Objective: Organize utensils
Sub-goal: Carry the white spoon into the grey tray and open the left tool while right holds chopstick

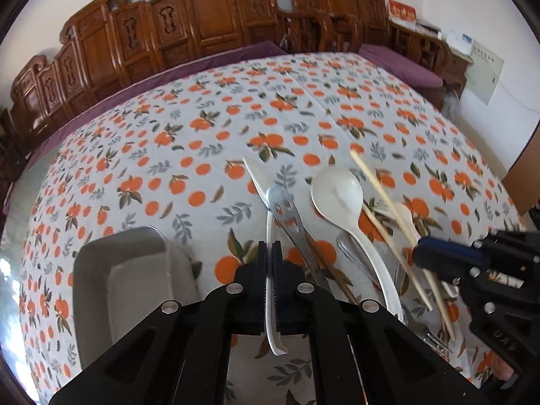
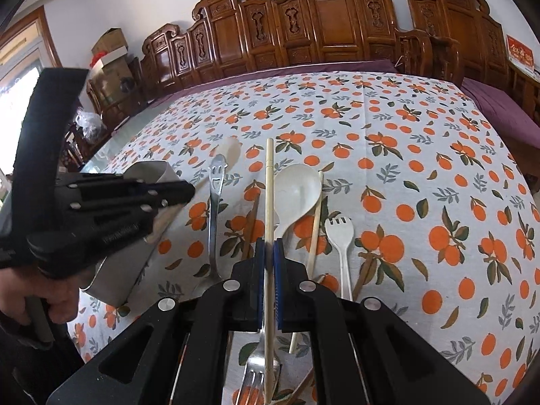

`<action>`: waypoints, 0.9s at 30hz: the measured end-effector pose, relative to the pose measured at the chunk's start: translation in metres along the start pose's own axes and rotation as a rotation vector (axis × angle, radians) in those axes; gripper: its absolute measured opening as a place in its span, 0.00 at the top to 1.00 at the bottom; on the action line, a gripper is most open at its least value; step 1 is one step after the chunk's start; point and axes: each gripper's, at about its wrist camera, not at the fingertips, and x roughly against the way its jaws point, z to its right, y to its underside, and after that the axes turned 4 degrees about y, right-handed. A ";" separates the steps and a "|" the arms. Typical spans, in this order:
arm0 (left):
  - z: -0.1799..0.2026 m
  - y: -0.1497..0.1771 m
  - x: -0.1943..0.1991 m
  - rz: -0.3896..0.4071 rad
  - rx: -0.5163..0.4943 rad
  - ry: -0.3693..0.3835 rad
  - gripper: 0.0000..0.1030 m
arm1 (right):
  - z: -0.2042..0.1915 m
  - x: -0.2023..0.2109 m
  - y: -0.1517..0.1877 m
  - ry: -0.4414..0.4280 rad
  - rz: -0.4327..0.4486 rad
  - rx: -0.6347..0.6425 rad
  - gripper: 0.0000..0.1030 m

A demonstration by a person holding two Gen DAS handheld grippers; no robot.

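My left gripper (image 1: 270, 249) is shut on a white plastic knife (image 1: 258, 177) and holds it above the table, just right of a grey tray (image 1: 94, 270). My right gripper (image 2: 269, 246) is shut on a pale wooden chopstick (image 2: 269, 182) lifted over the utensil pile; it also shows in the left wrist view (image 1: 381, 195). On the cloth lie a white spoon (image 2: 297, 192), a second chopstick (image 2: 315, 226), a white plastic fork (image 2: 341, 233), a steel smiley-face utensil (image 2: 216, 182) and a steel fork (image 2: 254, 378).
The table has an orange-print cloth (image 2: 438, 185). Dark wooden chopsticks (image 2: 251, 226) lie among the utensils. The left gripper body (image 2: 111, 209) and the hand holding it fill the left of the right wrist view. Carved wooden chairs (image 2: 324, 23) stand behind the table.
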 end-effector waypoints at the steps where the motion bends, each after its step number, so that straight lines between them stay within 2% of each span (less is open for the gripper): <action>1: -0.002 -0.001 0.003 0.011 0.005 0.005 0.98 | -0.001 0.000 -0.001 0.000 0.003 0.000 0.94; 7: -0.004 -0.008 0.028 0.081 -0.006 0.017 0.98 | -0.006 0.000 -0.005 -0.009 0.020 -0.009 0.94; 11: -0.009 0.000 0.040 0.094 -0.016 0.031 0.98 | -0.015 -0.003 -0.009 -0.024 0.021 -0.003 0.94; 20: -0.037 0.043 0.070 0.101 -0.017 0.034 0.98 | -0.047 -0.010 -0.016 -0.064 0.026 0.030 0.94; 27: -0.064 0.076 0.086 0.120 0.031 0.033 0.98 | -0.070 -0.014 -0.018 -0.068 0.034 0.064 0.94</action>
